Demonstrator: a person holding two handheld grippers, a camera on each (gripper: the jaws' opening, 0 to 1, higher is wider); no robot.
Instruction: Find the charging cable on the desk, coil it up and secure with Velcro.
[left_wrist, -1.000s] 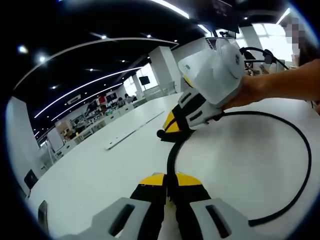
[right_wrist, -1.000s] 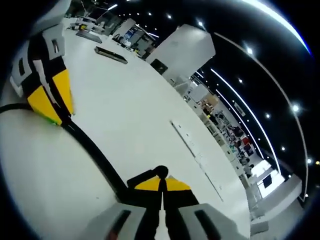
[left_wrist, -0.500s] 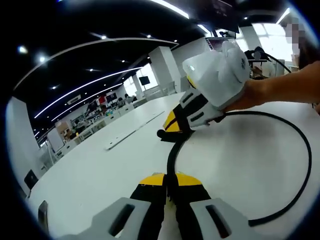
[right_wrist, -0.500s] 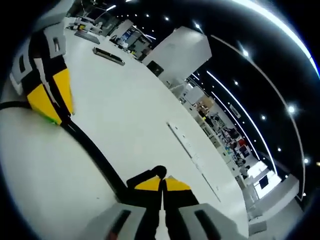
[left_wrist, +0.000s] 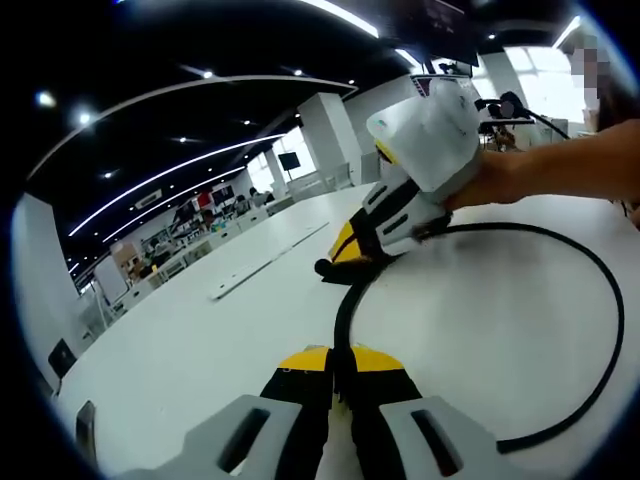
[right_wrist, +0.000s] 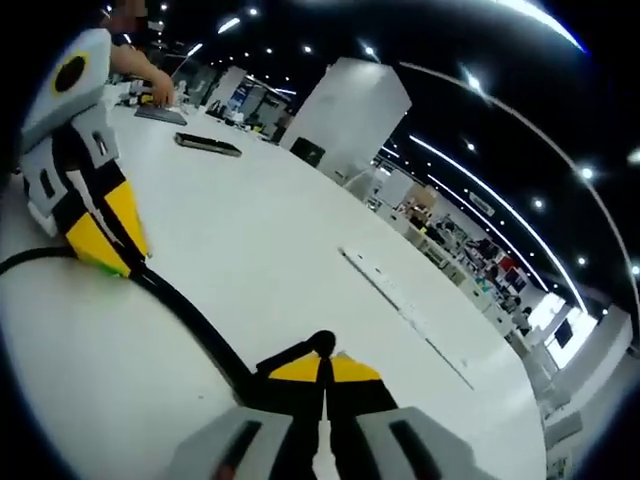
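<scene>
The black charging cable (left_wrist: 342, 310) lies on the white desk (left_wrist: 200, 340). My left gripper (left_wrist: 338, 352) is shut on it at the bottom of the left gripper view. A short stretch runs up to my right gripper (left_wrist: 345, 262), held by a hand (left_wrist: 500, 175) and shut on the cable near its end. From there the cable sweeps in a wide loop (left_wrist: 612, 330) to the right. In the right gripper view my right gripper (right_wrist: 322, 358) pinches the cable end, and the cable (right_wrist: 195, 320) leads left to the left gripper (right_wrist: 115, 262).
A long narrow strip (left_wrist: 265, 265) runs along the desk's middle, also in the right gripper view (right_wrist: 400, 300). A dark flat object (right_wrist: 208, 145) lies farther back, with a person's hand (right_wrist: 155, 95) near another item. White columns and more desks stand beyond.
The right gripper has tilted in the hand, so its view has rolled and now takes in more of the desk's far end. Both grips on the cable are unchanged.
</scene>
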